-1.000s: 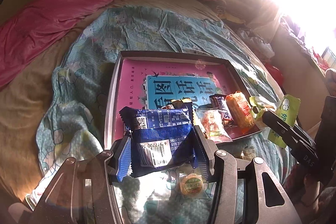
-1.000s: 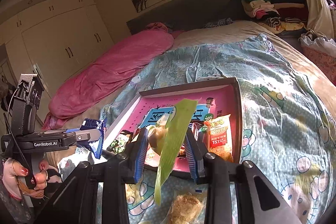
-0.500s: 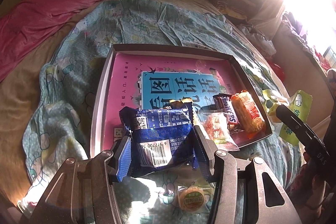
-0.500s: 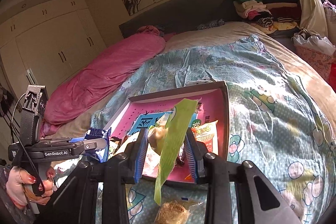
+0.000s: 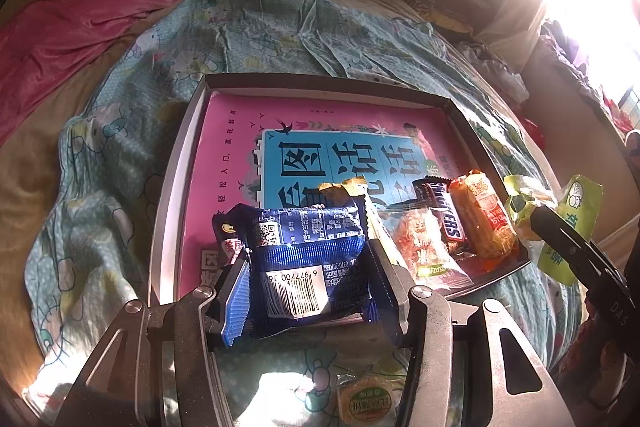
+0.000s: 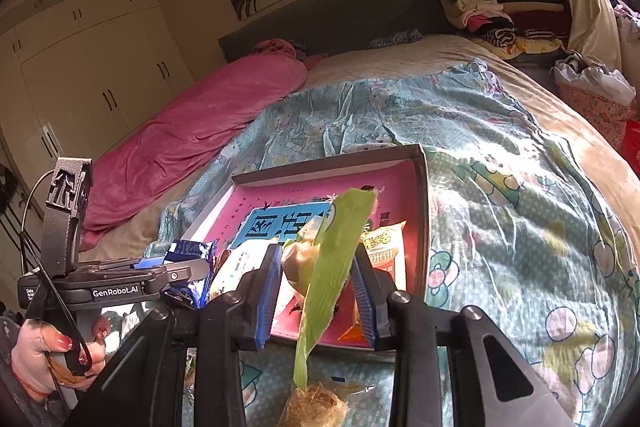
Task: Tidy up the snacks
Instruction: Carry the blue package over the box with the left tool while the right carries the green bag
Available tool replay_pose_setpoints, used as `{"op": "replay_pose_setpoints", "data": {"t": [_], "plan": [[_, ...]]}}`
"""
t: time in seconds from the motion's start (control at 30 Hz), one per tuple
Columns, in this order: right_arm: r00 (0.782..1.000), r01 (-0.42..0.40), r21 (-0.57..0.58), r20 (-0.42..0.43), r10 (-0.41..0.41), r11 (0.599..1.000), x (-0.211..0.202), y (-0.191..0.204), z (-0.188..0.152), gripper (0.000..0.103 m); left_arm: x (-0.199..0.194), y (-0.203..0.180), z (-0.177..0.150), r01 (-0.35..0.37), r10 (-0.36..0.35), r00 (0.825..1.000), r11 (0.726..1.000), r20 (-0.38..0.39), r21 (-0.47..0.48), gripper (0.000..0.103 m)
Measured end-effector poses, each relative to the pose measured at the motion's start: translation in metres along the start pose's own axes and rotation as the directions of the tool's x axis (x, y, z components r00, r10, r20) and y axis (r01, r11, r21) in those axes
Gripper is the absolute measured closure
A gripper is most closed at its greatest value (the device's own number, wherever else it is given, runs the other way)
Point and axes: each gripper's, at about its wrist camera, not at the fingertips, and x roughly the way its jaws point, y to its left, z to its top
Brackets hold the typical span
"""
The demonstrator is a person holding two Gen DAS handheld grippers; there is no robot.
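Note:
My left gripper (image 5: pixel 308 279) is shut on a blue snack packet (image 5: pixel 308 259) and holds it over the near edge of a shallow grey box (image 5: pixel 176 179) with a pink and blue book (image 5: pixel 320 155) inside. My right gripper (image 6: pixel 316 287) is shut on a green snack packet (image 6: pixel 332 267) above the box's near right corner (image 6: pixel 422 227); it also shows in the left wrist view (image 5: pixel 576 211). In the box lie a Snickers bar (image 5: pixel 444 215), an orange rice cracker pack (image 5: pixel 484 215) and a clear packet (image 5: pixel 424 243).
The box sits on a teal cartoon blanket (image 5: pixel 280 31) on a bed. A round wrapped cake (image 5: pixel 366 403) and a brown snack (image 6: pixel 316 407) lie on the blanket in front of the box. A pink quilt (image 6: pixel 200 131) lies at the left. Clothes are piled at the far right.
Both grippers have moved forward toward the box, still holding their packets. The left gripper's blue packet now hangs over the box's near edge.

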Motion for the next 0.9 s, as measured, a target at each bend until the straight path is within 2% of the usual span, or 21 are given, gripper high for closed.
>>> {"op": "replay_pose_setpoints", "data": {"t": [0.47, 0.73, 0.9], "plan": [[0.998, -0.007, -0.041, -0.059, 0.005, 0.999, 0.022, 0.006, -0.004, 0.068, 0.014, -0.004, -0.001, 0.004, -0.004, 1.0, 1.0, -0.019, -0.001, 0.048], [0.993, -0.066, -0.074, -0.102, 0.058, 0.995, 0.032, 0.015, -0.006, 0.068, 0.014, -0.004, -0.001, 0.004, -0.004, 1.0, 1.0, -0.021, 0.0, 0.048], [0.991, -0.054, -0.072, -0.126, 0.045, 0.996, 0.038, 0.012, -0.008, 0.068, 0.014, -0.004, -0.002, 0.005, -0.005, 1.0, 1.0, -0.022, 0.0, 0.048]]}}
